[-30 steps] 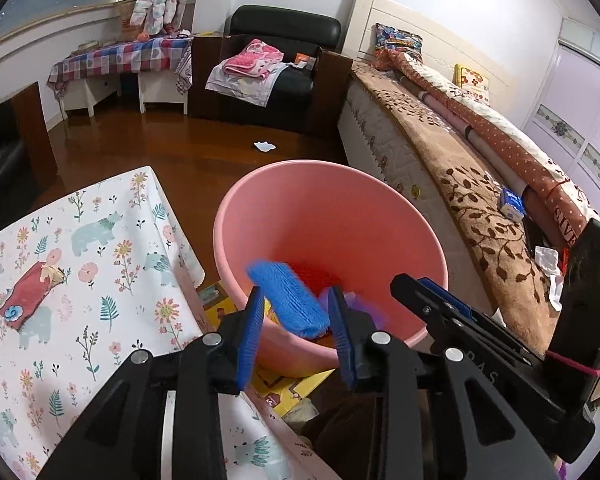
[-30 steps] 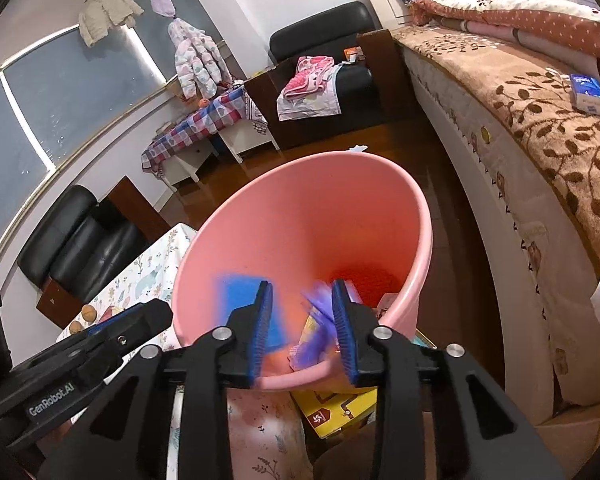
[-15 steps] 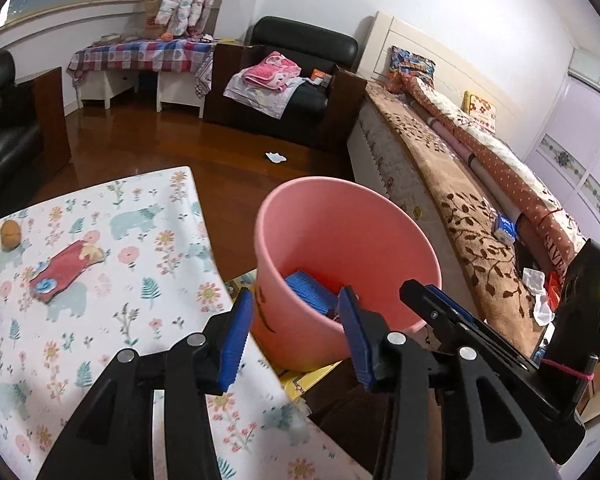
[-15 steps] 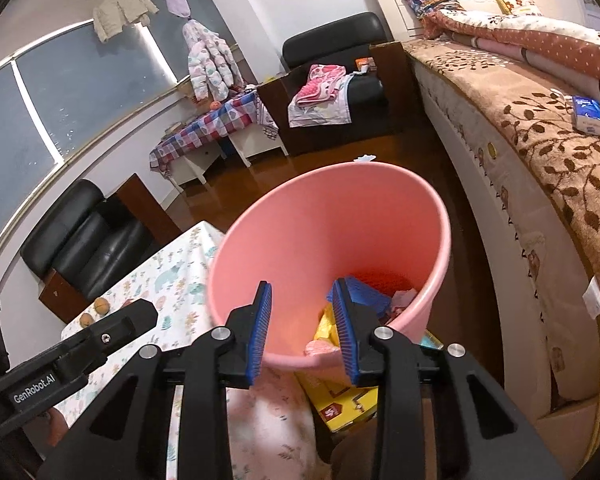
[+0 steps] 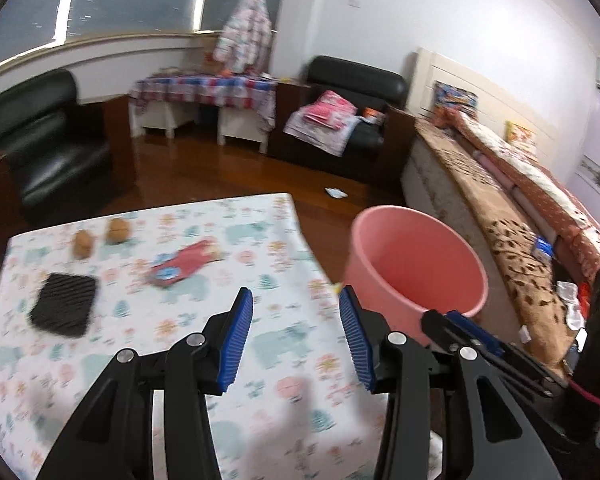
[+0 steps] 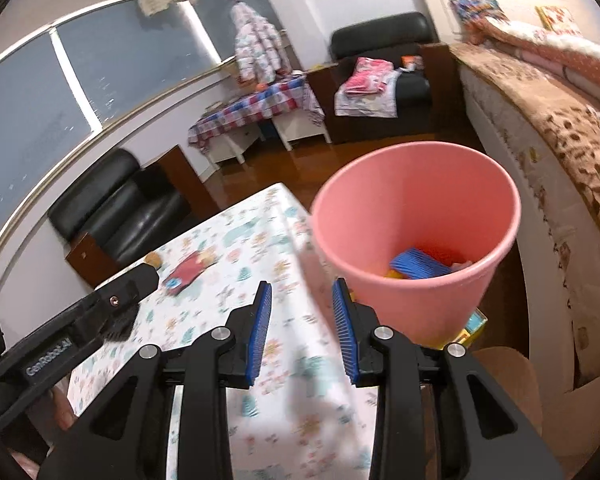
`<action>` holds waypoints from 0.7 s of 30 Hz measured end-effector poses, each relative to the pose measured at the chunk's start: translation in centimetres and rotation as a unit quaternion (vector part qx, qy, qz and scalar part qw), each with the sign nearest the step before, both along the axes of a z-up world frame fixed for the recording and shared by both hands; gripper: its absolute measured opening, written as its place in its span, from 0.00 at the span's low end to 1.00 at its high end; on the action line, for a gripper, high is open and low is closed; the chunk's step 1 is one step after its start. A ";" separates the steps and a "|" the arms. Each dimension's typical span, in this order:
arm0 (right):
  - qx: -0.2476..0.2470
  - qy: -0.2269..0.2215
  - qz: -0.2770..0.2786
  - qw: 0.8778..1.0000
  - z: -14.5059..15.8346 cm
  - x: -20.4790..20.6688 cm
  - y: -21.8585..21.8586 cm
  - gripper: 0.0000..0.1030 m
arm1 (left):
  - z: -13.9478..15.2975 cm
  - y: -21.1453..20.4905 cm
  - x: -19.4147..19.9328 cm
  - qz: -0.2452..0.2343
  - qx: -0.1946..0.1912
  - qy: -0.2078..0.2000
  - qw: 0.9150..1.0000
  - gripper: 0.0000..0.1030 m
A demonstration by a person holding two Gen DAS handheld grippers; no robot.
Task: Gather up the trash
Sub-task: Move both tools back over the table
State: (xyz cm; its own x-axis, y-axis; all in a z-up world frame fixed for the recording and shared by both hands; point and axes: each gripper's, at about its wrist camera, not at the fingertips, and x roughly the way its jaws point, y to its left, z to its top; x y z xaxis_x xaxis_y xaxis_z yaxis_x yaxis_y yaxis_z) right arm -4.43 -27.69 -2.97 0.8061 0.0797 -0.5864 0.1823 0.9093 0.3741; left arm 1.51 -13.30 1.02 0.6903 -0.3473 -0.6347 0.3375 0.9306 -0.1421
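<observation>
The pink bucket stands on the floor right of the table; in the right wrist view the bucket holds a blue ribbed piece and other scraps. My left gripper hangs open over the floral tablecloth, nothing between its pads. My right gripper is also open and empty, at the table's edge near the bucket. On the cloth lie a red wrapper, a black ribbed pad and two brown round things.
A white scrap lies on the wooden floor beyond the table. A bed runs along the right, close to the bucket. A black armchair stands at the left. A yellow box sits under the bucket.
Both grippers pulled back and up from over the bucket toward the table. The blue piece left the left gripper and lies in the bucket. The left jaws stand wider.
</observation>
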 end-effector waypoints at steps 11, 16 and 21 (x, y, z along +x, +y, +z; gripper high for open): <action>-0.022 -0.011 0.077 0.997 1.6 -2.4 6.0 0.31 | 0.5 6.0 -4.3 0.076 0.005 -0.020 0.997 0.43; -0.031 -0.002 0.098 0.995 1.6 -3.4 7.0 0.31 | 0.5 7.2 -5.6 0.091 0.006 -0.020 0.996 0.43; -0.041 -0.019 0.087 0.995 2.5 -4.6 7.1 0.31 | 0.8 7.7 -6.3 0.104 0.002 -0.023 0.994 0.43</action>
State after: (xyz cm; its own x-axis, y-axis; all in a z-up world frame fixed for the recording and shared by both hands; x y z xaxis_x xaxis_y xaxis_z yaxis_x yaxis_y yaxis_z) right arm -9.04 -20.63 -0.48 0.8062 0.1735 -0.5656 0.0055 0.9538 0.3004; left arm -4.79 -5.59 1.83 0.7751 -0.1917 -0.6021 0.1440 0.9814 -0.1271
